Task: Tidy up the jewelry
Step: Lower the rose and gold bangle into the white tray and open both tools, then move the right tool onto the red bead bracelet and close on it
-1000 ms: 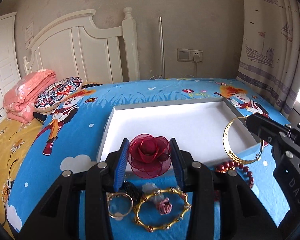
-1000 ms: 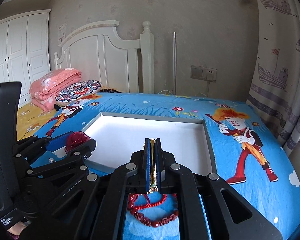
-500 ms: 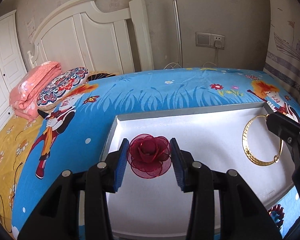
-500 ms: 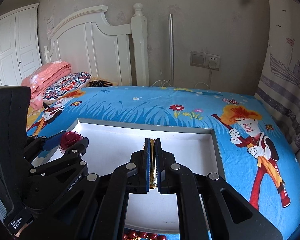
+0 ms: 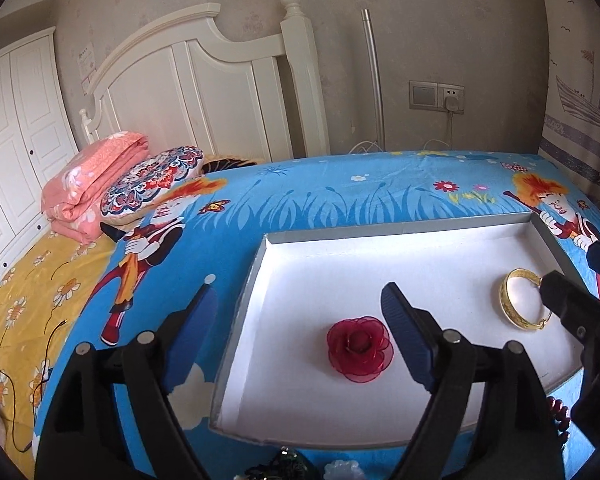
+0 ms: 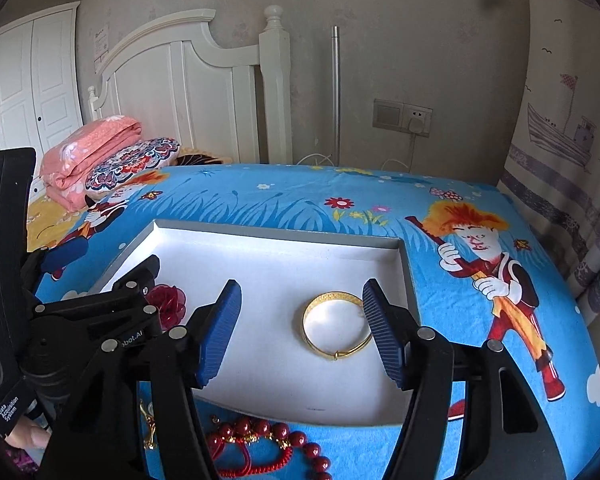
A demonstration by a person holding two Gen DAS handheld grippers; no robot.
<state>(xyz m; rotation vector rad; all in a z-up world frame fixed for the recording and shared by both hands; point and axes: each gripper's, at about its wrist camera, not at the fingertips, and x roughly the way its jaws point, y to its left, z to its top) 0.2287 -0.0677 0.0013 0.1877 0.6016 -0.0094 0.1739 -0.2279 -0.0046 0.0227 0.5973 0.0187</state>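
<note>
A shallow white tray with grey walls lies on the blue bedspread. A red fabric rose lies on the tray floor, just left of the right finger of my open, empty left gripper. A gold bangle lies flat in the tray between the fingers of my open, empty right gripper. The bangle also shows in the left wrist view, and the rose in the right wrist view, partly hidden by the left gripper. The tray's near wall shows there too.
A red bead bracelet with red cord and a small gold piece lie on the bedspread in front of the tray. A patterned pillow and folded pink blanket sit by the white headboard. A curtain hangs at right.
Both grippers have opened over the tray. The rose has dropped from the left gripper and the gold bangle from the right; both now lie on the tray floor.
</note>
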